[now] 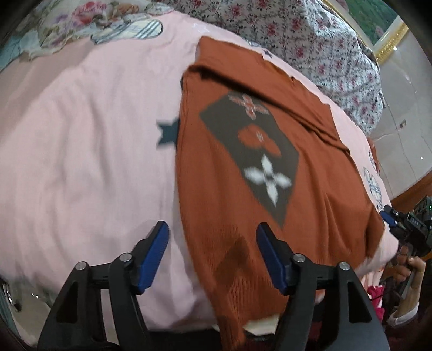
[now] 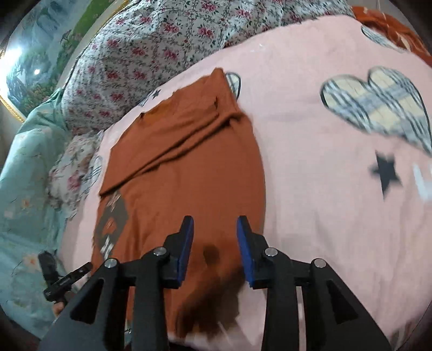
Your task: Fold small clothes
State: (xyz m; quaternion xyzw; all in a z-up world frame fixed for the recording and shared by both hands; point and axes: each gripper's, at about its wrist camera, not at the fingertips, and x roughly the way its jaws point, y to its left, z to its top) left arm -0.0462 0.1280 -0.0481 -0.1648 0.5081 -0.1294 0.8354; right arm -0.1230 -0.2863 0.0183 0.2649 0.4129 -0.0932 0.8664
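Note:
A rust-orange shirt [image 1: 243,216] with a dark diamond print [image 1: 251,151] lies flat on a pink bedsheet [image 1: 94,162]. Its far side is folded over the body. My left gripper [image 1: 212,229] is open, just above the shirt's near left edge, holding nothing. In the right wrist view the same shirt [image 2: 189,162] lies ahead, its near hem hanging over the bed's edge. My right gripper [image 2: 215,224] is open above that near hem, empty. The right gripper also shows at the far right of the left wrist view [image 1: 391,218].
A floral quilt [image 1: 324,40] is bunched along the far side of the bed. A teal floral cover [image 2: 24,189] lies to the left. The pink sheet [image 2: 337,175] with plaid hearts and stars spreads to the right. Another orange cloth [image 2: 391,24] lies at the far right corner.

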